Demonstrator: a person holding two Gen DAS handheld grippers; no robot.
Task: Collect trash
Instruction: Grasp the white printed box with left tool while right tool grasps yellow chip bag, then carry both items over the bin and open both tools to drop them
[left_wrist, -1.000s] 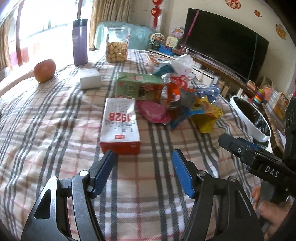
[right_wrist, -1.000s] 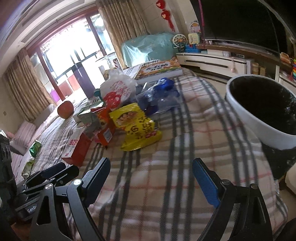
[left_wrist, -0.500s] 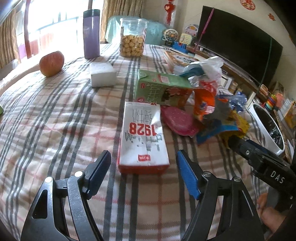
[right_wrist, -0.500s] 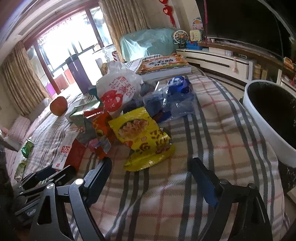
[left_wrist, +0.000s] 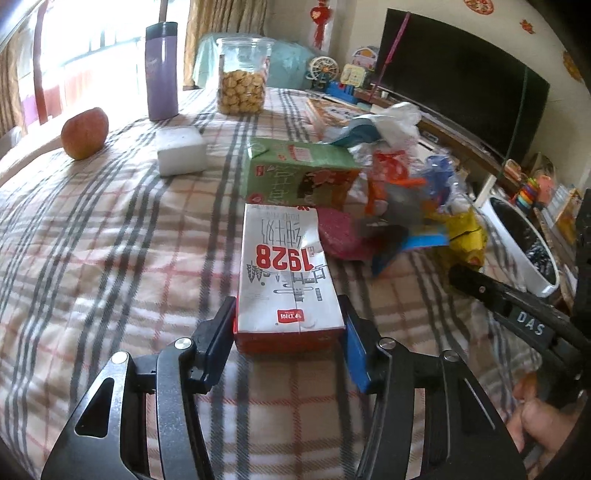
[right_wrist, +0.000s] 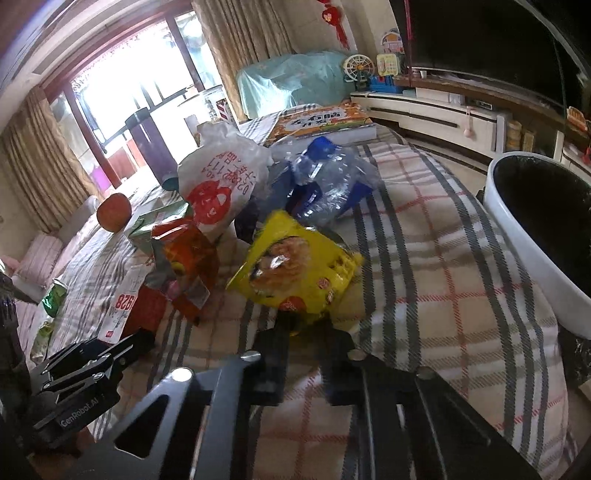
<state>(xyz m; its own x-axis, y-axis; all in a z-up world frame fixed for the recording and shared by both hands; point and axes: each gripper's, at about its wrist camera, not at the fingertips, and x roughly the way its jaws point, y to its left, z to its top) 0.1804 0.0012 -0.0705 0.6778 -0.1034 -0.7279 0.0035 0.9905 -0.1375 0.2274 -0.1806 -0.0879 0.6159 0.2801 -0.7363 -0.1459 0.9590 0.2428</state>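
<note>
A white and red "1928" carton (left_wrist: 286, 280) lies flat on the plaid tablecloth. My left gripper (left_wrist: 288, 338) has its two fingers against the sides of the carton's near end. A yellow snack bag (right_wrist: 295, 275) lies in front of my right gripper (right_wrist: 301, 345), whose fingers are pressed on the bag's near edge. Behind lie a green carton (left_wrist: 299, 171), an orange wrapper (right_wrist: 184, 262), a white plastic bag (right_wrist: 218, 184) and a crushed clear bottle (right_wrist: 325, 181). A white bin with a black liner (right_wrist: 524, 236) stands off the table's right edge.
An apple (left_wrist: 85, 133), a white block (left_wrist: 181, 149), a purple flask (left_wrist: 161, 72) and a jar of biscuits (left_wrist: 242, 75) stand at the table's far side. A picture book (right_wrist: 325, 123) lies behind the trash pile. A TV (left_wrist: 461, 77) and low cabinet stand to the right.
My left gripper moved forward and closed around the near end of the "1928" carton. My right gripper moved forward to the yellow bag and closed from wide open onto its edge.
</note>
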